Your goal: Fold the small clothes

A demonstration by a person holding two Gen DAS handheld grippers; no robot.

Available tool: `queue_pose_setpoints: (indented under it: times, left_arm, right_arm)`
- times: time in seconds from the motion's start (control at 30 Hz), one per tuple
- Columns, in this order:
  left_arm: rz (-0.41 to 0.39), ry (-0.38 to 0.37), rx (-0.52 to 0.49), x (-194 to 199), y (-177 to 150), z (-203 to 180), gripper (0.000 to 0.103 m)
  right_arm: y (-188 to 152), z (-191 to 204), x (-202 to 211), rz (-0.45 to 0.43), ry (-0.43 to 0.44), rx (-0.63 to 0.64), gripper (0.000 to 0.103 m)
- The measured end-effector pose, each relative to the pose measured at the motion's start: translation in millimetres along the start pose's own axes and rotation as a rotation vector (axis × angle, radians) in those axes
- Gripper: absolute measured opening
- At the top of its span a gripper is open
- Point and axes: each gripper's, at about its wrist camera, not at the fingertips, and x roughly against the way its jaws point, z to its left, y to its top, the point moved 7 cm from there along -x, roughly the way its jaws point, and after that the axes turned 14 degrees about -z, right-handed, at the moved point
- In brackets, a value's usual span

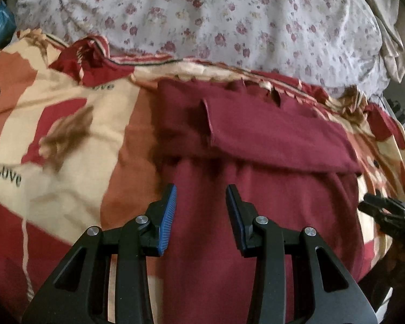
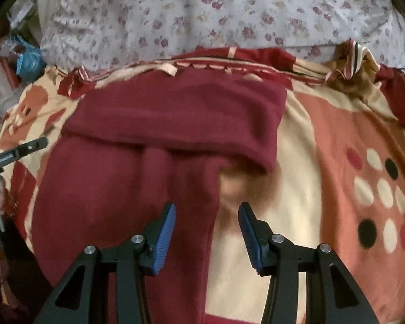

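The dark red garment (image 1: 256, 140) lay flat on a blanket (image 1: 67, 124) with bear pictures, its top part folded down over the rest. It was spread out under and in front of both grippers. The left gripper (image 1: 201, 191) hung over the red cloth, jaws partly apart, holding nothing. The right gripper (image 2: 206, 209) hung over the garment's right edge (image 2: 216, 189), jaws also apart and empty. A flowery sheet (image 2: 216, 13) lay behind.

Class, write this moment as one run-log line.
left gripper: open, empty | right gripper: open, empty | maroon garment: far end folded over, flat on patterned blanket
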Motion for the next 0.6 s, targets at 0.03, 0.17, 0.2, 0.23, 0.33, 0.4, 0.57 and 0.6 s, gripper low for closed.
queue_pose_setpoints:
  times: [0.03,0.17,0.2,0.23,0.33,0.4,0.57,0.6]
  left_arm:
    - [0.008,-0.001,0.003,5,-8,1,0.037]
    - [0.031,0.004,0.003,19,-32,4,0.037]
    - [0.033,0.009,0.001,23,-37,6,0.037]
    - [0.034,0.013,0.003,27,-42,7,0.037]
    - [0.034,0.019,0.014,36,-51,10,0.037]
    - [0.035,0.029,0.018,41,-56,14,0.037]
    - [0.039,0.035,0.022,57,-72,21,0.037]
    - [0.044,0.038,0.019,57,-74,22,0.037]
  right_arm:
    - [-4,1,0,-0.004,0.006,-0.013,0.046]
    - [-3,-3,1,-0.057,0.023,-0.082,0.046]
    - [0,-4,1,-0.073,0.015,-0.090,0.046]
    - [3,-5,-2,-0.090,0.004,-0.096,0.046]
    - [10,-5,-17,-0.092,0.014,-0.103,0.033]
    - [10,-9,-30,-0.076,-0.006,-0.102,0.014]
    - [8,-25,-13,-0.101,-0.058,-0.052,0.006]
    - [7,-30,-12,-0.097,-0.055,-0.069,0.006]
